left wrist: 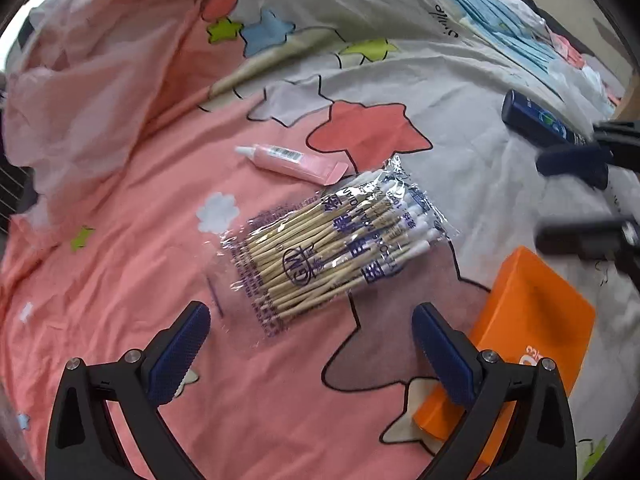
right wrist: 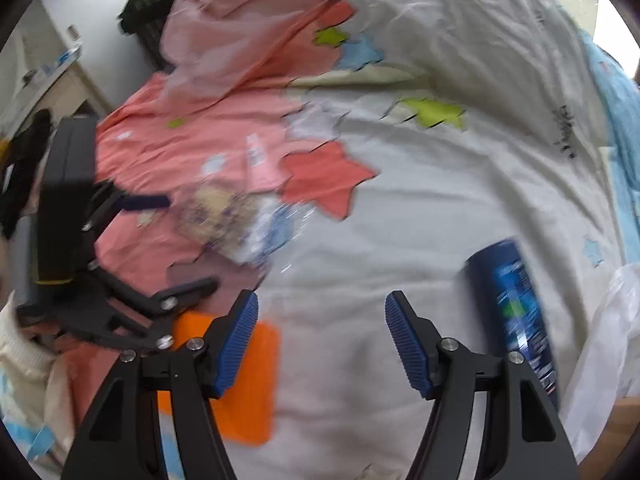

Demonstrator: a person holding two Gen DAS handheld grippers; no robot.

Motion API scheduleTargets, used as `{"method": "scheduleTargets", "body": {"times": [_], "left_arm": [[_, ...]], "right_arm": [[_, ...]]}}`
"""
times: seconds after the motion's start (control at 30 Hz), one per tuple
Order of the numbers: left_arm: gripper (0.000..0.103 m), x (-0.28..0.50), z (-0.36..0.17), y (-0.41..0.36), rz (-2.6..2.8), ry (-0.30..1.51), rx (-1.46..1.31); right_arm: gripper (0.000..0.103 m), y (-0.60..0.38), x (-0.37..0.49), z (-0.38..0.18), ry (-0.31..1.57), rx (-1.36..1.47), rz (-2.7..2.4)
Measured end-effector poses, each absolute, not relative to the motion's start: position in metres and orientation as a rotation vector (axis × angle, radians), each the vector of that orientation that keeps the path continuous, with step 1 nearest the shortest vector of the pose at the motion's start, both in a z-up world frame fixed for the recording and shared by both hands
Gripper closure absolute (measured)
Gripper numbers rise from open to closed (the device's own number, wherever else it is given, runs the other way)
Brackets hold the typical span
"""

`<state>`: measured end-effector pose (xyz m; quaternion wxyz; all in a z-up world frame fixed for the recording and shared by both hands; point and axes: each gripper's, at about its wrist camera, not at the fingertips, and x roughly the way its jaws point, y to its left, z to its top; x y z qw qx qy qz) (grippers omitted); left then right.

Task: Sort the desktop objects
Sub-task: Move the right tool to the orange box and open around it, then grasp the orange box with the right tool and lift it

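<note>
A clear bag of cotton swabs (left wrist: 336, 252) lies on the patterned bedsheet just ahead of my open, empty left gripper (left wrist: 312, 352). A pink tube (left wrist: 292, 162) lies beyond the bag. An orange box (left wrist: 532, 332) lies beside my right finger of that gripper. A dark blue bottle (left wrist: 538, 120) lies at the far right, near my right gripper (left wrist: 576, 200), which looks open there. In the blurred right wrist view my right gripper (right wrist: 322, 340) is open and empty; the blue bottle (right wrist: 516, 312) lies to its right, the orange box (right wrist: 248, 380) to its left, the swab bag (right wrist: 236, 216) and the left gripper (right wrist: 172, 240) further left.
A crumpled pink cloth (left wrist: 92, 80) is heaped at the back left. A light blue cloth (left wrist: 500, 28) and white plastic bag (right wrist: 608, 360) lie at the right. A wooden desk (right wrist: 52, 88) stands beyond the bed.
</note>
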<state>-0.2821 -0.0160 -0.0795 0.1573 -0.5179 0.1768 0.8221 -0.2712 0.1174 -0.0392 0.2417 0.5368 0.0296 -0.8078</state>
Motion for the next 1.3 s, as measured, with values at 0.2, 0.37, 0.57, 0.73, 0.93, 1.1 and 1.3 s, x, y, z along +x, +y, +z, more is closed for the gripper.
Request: {"method": "scheduleTargets", "body": {"times": [0.2,0.37,0.57,0.73,0.93,1.1,1.3], "left_arm": [[0.000,-0.265,-0.076,-0.021,2.323,0.423,-1.507],[0.000,-0.254,-0.073,-0.021,2.332,0.402,-1.493],[0.000,-0.241,-0.075,-0.016,2.306,0.406,-1.498],[0.000,-0.231,-0.078,-0.013,2.286,0.409,-1.506],[0.000,-0.221,-0.080,-0.017,2.289,0.388,-1.522],[0.000,-0.212,-0.075,-0.012,2.330,0.497,-1.497],[0.000,-0.206,-0.076,-0.006,2.331,0.555,-1.491]], "right_arm": [[0.040,0.122,-0.243,-0.042,-0.029,1.494,-2.060],[0.040,0.148,-0.224,-0.051,-0.219,1.522,-2.023],[0.040,0.167,-0.208,-0.069,-0.445,1.567,-1.966],[0.040,0.159,-0.208,-0.066,-0.437,1.582,-1.986],[0.039,0.140,-0.205,-0.068,-0.410,1.572,-1.994],[0.042,0.125,-0.198,-0.064,-0.330,1.559,-2.039],[0.055,0.106,-0.194,-0.056,-0.268,1.513,-2.053]]}}
